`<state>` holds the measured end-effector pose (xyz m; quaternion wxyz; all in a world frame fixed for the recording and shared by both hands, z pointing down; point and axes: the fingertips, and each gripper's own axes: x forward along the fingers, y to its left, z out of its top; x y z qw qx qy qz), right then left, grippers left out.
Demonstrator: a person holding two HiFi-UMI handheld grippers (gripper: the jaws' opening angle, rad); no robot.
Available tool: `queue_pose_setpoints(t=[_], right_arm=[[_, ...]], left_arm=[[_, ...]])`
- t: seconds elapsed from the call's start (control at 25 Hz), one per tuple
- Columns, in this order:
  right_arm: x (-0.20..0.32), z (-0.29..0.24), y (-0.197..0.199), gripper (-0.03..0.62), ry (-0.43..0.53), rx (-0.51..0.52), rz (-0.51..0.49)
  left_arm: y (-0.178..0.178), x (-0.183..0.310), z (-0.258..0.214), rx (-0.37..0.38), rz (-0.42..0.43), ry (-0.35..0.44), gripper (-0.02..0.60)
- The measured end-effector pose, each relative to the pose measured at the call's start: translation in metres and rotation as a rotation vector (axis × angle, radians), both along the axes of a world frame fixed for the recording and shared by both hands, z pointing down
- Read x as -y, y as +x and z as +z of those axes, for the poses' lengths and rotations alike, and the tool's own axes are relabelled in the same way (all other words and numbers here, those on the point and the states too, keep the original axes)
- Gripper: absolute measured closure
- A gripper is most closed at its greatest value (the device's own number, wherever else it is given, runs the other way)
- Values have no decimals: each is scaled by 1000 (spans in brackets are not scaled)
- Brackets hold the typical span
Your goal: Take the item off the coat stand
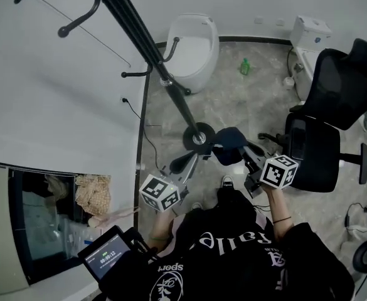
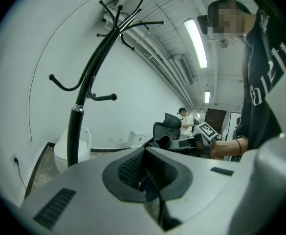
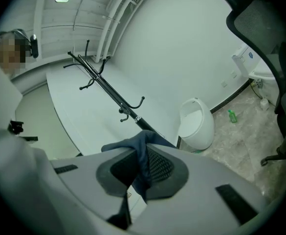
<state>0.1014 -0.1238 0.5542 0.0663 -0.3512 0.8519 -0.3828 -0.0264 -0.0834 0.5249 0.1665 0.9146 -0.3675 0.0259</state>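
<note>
The black coat stand [image 1: 147, 46] leans across the head view, with its round base [image 1: 199, 137] on the floor; its hooks [image 2: 121, 18] are bare. A dark blue cloth item [image 1: 231, 145] hangs just right of the base, clear of the hooks. My right gripper [image 1: 243, 153] is shut on it, and the cloth [image 3: 135, 146] drapes between its pads. My left gripper [image 1: 196, 157] is shut on the cloth's other end. A blue fold [image 2: 155, 142] shows at the tips of the left gripper [image 2: 143, 152]. The right gripper [image 3: 142, 149] faces the wall and the stand [image 3: 108, 89].
A white oval bin [image 1: 193, 46] stands against the wall behind the stand. A black office chair [image 1: 330, 115] is at the right, with a green bottle [image 1: 244, 66] and a white unit [image 1: 308, 36] beyond. A person [image 2: 186, 122] stands far off.
</note>
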Motion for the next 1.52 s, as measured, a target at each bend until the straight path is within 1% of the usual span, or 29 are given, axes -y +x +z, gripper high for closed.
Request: queue_pose_setpoints(t=[0.2,0.36,0.56,0.68,0.84,1.08,1.28,1.52], right_arm=[[-32,-3,-44,559,-12,-14,12],[-47,-5,-69,560,-2,-2,56],[-66,-10,-77,559,2,4,126],[-80,-11,-83,559,-2,6,147],[-94,-11,-76,559,-9,-2,142],[-118,-9,-58,559,-14,-24,70],[-149,-10,-19,560,-34,-26,41],[-187,-1,22,559,-39,-38,14]], left_arm=[[-43,-23,-5,-20,2,23,577],[-70,-40,-8,-22,27,41,577],[-79,-55,-10,-31,69,46,577],[-85,-68,-8,-32,84,42,577],[-75,-86,-10,-6,96,36,577],[-52,-106,-15,-7,31,51,577],[-17,-133,-9,-15,-22,36,577],[28,-174,4,0,-40,-1,577]])
